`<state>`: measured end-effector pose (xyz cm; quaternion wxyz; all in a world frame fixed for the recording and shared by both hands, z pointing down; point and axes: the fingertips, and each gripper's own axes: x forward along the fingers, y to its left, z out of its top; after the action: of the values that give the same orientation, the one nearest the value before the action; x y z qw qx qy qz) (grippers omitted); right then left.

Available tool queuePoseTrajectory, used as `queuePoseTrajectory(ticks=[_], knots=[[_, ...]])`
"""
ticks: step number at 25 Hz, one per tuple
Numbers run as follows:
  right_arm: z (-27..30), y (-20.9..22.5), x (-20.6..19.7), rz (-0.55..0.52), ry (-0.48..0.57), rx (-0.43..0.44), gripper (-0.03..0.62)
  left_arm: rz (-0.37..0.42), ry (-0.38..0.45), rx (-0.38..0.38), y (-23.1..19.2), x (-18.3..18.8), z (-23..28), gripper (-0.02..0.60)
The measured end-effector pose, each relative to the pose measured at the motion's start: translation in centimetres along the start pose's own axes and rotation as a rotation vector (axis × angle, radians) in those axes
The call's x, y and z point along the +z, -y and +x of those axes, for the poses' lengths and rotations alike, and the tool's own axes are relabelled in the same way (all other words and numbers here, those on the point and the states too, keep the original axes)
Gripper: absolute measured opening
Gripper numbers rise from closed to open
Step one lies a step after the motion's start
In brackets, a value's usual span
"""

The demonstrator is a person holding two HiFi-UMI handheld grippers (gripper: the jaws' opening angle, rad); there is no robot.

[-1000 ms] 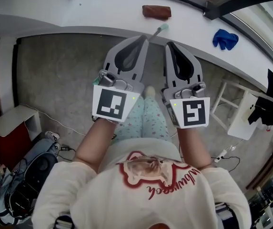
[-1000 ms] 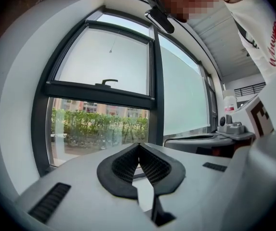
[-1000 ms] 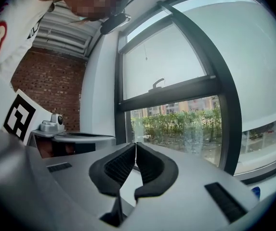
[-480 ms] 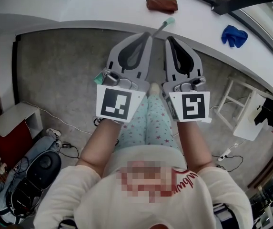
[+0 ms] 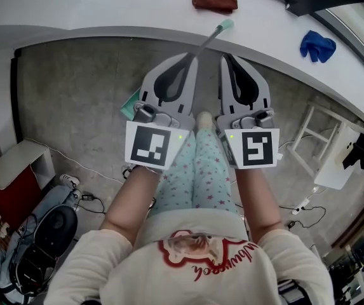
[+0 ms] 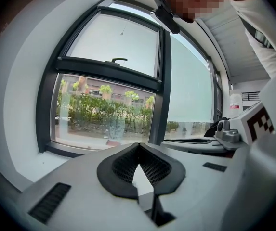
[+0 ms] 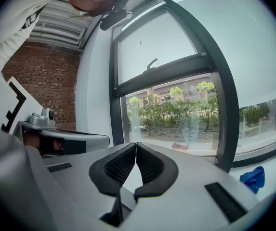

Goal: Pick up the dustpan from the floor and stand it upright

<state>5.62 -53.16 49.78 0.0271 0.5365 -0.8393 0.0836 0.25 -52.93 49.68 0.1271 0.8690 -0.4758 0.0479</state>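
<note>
**Dustpan flat on the floor, both grippers shut above it**

The teal plastic dustpan (image 5: 129, 104) lay on the speckled grey floor (image 5: 74, 88), mostly covered by the left gripper (image 5: 190, 56). Only a corner of its pan showed at that gripper's left. Its thin grey handle (image 5: 208, 40), teal at the tip, slanted out toward the white ledge (image 5: 137, 11). Only the head view caught it; neither gripper view showed the dustpan at all.

The gripper views gave what the head view could not. The left gripper's black ribbed pads (image 6: 123, 165) met at their tips with nothing between them. The right gripper (image 7: 136, 145) stood the same, closed and empty. From above, the two were smooth grey shells held side by side, each with a cube of black-and-white square markers.

Both gripper views looked out through a dark-framed window (image 6: 163, 81) at a green hedge (image 7: 176, 112), which the head view missed. The red brick wall (image 7: 41, 76) appeared in the right gripper view alone.

On the ledge lay a crumpled blue cloth (image 5: 317, 45), seen in the right gripper view too, and a brown oblong thing (image 5: 213, 0). Farther out stood a white stool (image 5: 318, 148) on the right. On the left were a white box (image 5: 16, 161) and a grey-and-black backpack (image 5: 42, 234).
</note>
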Motion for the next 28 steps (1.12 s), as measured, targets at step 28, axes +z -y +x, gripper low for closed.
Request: queuePoseTrajectory(ticks=[28], knots=[[6.3, 3.7, -14.7, 0.006, -0.117, -0.020, 0.024, -0.044, -0.072, 0.001, -4.7, -11.9, 6.5, 0.020]])
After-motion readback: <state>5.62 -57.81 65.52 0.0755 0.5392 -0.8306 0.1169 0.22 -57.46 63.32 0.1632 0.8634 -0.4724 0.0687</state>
